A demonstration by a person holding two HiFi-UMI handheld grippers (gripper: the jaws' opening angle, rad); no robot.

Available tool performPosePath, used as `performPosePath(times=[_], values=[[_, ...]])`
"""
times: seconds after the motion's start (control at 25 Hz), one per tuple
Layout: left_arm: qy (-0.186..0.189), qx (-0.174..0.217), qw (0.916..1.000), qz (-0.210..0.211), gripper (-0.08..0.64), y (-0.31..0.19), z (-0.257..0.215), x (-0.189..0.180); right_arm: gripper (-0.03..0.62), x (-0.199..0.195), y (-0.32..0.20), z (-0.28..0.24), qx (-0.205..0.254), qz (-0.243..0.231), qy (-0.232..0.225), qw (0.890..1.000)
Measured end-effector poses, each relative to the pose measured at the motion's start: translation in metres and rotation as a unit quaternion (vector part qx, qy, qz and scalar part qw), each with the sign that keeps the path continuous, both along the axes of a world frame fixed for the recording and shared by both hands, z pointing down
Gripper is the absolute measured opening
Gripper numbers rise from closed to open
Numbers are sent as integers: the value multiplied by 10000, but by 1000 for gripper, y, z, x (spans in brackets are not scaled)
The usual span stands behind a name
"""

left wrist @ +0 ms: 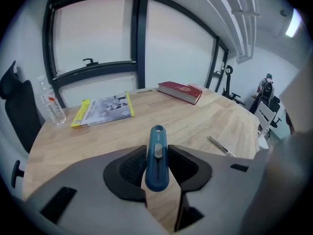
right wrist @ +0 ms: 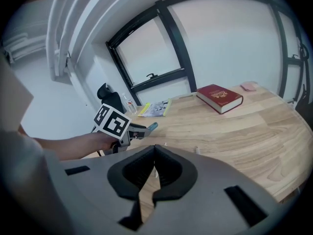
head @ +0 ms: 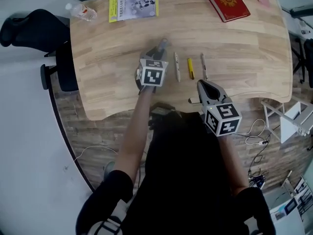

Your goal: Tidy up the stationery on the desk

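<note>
The tidying looks partly done: a white pen [head: 177,70], a yellow marker [head: 190,68] and a grey pen [head: 203,66] lie side by side in a neat row on the tabletop [head: 117,77], near the front edge. The blue cutter [left wrist: 157,173] is not yet set down. The left gripper [left wrist: 157,155] has its fingers clamped on the cutter's sides and holds it just left of the row, seemingly clear of the wood. The cutter's long axis runs along the fingers. Its holed end points away from the person toward the far edge, roughly parallel to the pens. The right gripper [right wrist: 154,168] hovers near the front edge with its fingers closed on nothing. Placing the cutter probably remains.
</note>
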State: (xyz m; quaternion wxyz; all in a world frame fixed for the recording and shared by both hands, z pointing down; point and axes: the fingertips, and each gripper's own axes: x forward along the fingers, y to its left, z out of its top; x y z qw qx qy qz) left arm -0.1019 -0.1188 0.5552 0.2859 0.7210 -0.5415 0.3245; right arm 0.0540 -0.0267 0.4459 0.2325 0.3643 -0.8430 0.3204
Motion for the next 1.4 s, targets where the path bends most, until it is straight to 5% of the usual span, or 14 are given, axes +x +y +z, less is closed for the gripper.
performPosePath(times=[0.28,0.88,1.4], values=[[186,-152,9940,-1064,155,54,10,-11,20,1,20,-6,83,-385,-76,9992],[301,-452,9750,-2153,155,87,61,-24,20,2,45,13,-128,-730,116,9972],[383,-560,9711,-2287,155,79,75,-12,20,9,42,19,-209,-711,198,9971]])
